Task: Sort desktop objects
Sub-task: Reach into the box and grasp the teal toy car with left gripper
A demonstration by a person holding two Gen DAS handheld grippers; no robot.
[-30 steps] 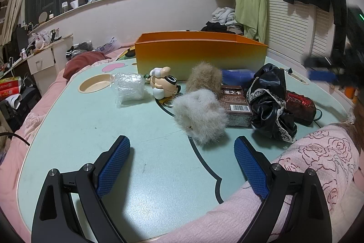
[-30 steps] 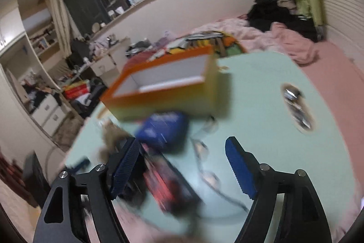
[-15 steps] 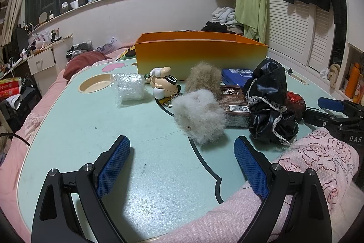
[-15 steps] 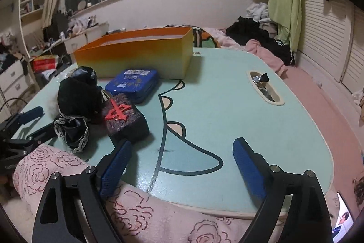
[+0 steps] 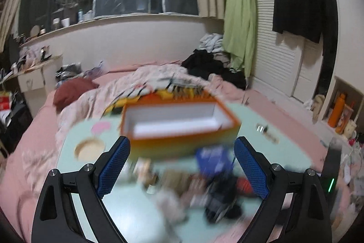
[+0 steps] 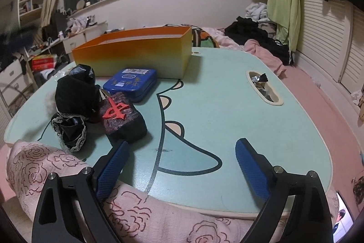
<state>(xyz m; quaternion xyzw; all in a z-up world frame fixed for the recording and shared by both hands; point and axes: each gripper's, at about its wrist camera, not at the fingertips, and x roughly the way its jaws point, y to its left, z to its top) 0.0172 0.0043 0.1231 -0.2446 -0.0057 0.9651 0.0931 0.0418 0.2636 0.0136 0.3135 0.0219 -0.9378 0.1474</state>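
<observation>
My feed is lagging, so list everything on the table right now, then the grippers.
orange box: one, orange, open-topped, far side of the table.
blue tin: one, blue, lying flat against the box's front.
dark block: one, black with a red character, nearest the right gripper.
black lace cloth: one, black, bunched left of the block.
foil wrappers: several, silver, in the table's right recess.
table: one, pale green.
left gripper: open, empty.
right gripper: open, empty.

We read one sign clearly: a raised red Chinese character, 中, on top of the dark block [image 6: 121, 114]. The blue tin [image 6: 130, 83] carries a white label and gold lettering, too small for us to read.
</observation>
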